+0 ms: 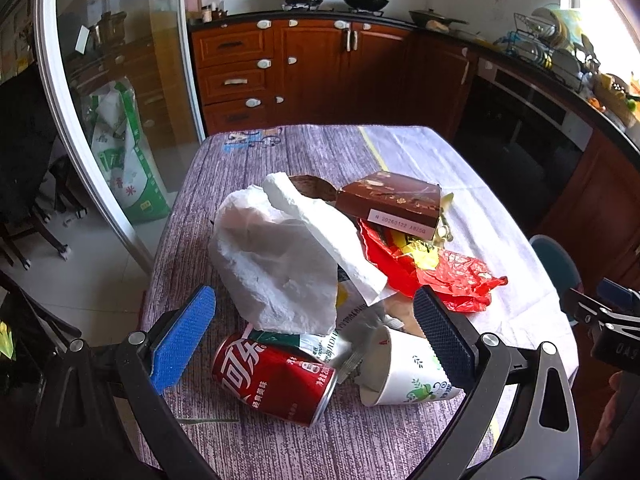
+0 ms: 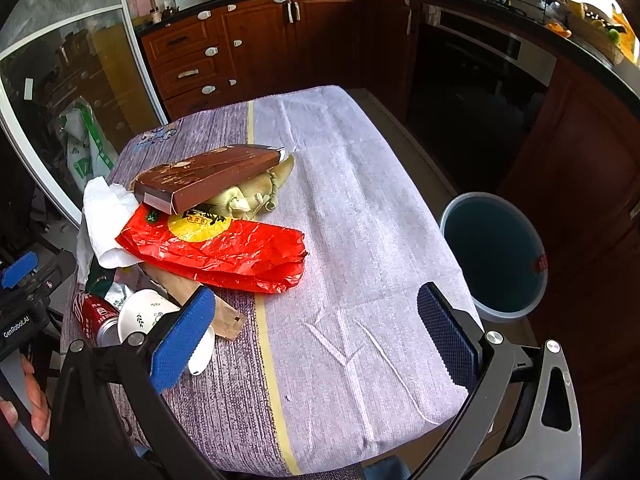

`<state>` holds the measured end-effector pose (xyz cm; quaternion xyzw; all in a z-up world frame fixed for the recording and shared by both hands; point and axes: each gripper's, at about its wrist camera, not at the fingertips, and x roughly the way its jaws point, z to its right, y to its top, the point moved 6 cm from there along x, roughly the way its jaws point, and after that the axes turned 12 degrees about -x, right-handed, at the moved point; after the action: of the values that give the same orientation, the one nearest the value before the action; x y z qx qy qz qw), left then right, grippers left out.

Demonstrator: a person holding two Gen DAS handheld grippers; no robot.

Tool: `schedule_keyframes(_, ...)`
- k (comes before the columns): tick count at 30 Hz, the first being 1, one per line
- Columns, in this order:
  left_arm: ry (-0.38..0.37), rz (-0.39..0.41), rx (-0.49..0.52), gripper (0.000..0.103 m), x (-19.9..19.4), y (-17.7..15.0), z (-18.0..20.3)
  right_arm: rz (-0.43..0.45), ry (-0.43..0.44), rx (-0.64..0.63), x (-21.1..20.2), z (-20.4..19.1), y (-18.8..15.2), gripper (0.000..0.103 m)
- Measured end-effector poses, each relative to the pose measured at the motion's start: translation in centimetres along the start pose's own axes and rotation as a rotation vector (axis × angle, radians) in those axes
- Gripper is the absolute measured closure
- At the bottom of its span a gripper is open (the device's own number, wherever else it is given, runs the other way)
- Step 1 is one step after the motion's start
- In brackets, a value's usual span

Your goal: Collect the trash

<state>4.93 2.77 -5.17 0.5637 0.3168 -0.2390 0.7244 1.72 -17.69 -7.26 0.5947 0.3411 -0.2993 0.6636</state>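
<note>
A heap of trash lies on the clothed table (image 1: 304, 152): a red cola can (image 1: 276, 380) on its side, a tipped paper cup (image 1: 408, 372), crumpled white tissue (image 1: 276, 264), a red plastic bag (image 1: 440, 268) and a brown box (image 1: 388, 202). My left gripper (image 1: 316, 332) is open and empty just above the can and cup. My right gripper (image 2: 316, 332) is open and empty over bare cloth, right of the red bag (image 2: 224, 252), box (image 2: 208, 180), cup (image 2: 140, 312) and can (image 2: 92, 316). A blue bin (image 2: 496, 256) stands on the floor by the table's right edge.
Wooden kitchen cabinets (image 1: 304, 68) and a black oven (image 2: 472, 80) line the far wall and right side. A glass sliding door (image 1: 120, 120) stands left of the table. The table's right half (image 2: 360, 220) is bare cloth. A beige pouch (image 2: 256, 196) lies under the box.
</note>
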Motion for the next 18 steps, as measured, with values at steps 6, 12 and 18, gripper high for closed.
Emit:
schedule_keyframes(6,-0.004,0.002,0.006,0.004,0.25,0.23,0.07,-0.008,0.002,-0.004,0.34,-0.25,-0.04,0.006)
schedule_keyframes(12,-0.007,-0.009,-0.003,0.004,0.56,0.25,-0.13,-0.019,0.008,-0.009,0.73,-0.42,-0.10,0.006)
schedule_keyframes(18,-0.009,-0.020,-0.016,0.004,1.01,0.26,-0.64,-0.026,0.009,-0.011,0.95,-0.56,-0.22,0.006)
